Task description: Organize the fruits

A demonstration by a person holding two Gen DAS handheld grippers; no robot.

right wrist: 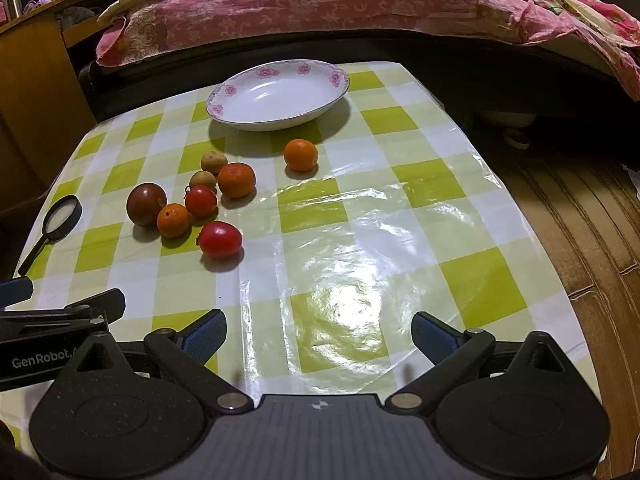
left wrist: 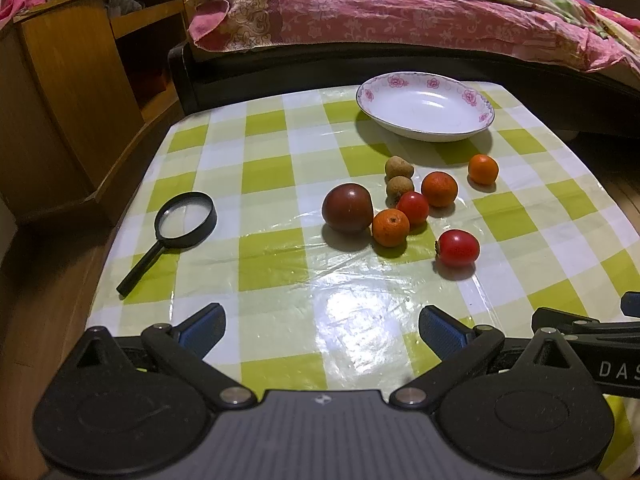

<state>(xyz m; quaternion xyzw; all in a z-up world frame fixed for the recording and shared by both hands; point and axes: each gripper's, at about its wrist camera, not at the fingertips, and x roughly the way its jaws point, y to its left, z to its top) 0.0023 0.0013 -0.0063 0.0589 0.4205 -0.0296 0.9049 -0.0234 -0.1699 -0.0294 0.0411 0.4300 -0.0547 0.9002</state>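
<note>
Several small fruits lie loose on the green-checked table [left wrist: 280, 276]: a dark red plum [left wrist: 347, 208] [right wrist: 146, 204], three small oranges [left wrist: 391, 227] [right wrist: 301, 154], two red tomatoes [left wrist: 458, 247] [right wrist: 220, 239] and two brown longans [left wrist: 399, 168] [right wrist: 213, 161]. An empty white floral plate [left wrist: 456, 130] [right wrist: 224, 92] stands behind them. My left gripper [left wrist: 322, 330] is open and empty, low over the near table edge. My right gripper [right wrist: 319, 336] is open and empty, to the right of the fruits.
A black magnifying glass [left wrist: 176, 228] [right wrist: 56, 226] lies at the table's left. A bed with a pink quilt [left wrist: 400, 12] runs behind the table. A wooden cabinet [left wrist: 80, 92] stands at the left. Wooden floor [right wrist: 580, 220] is at the right.
</note>
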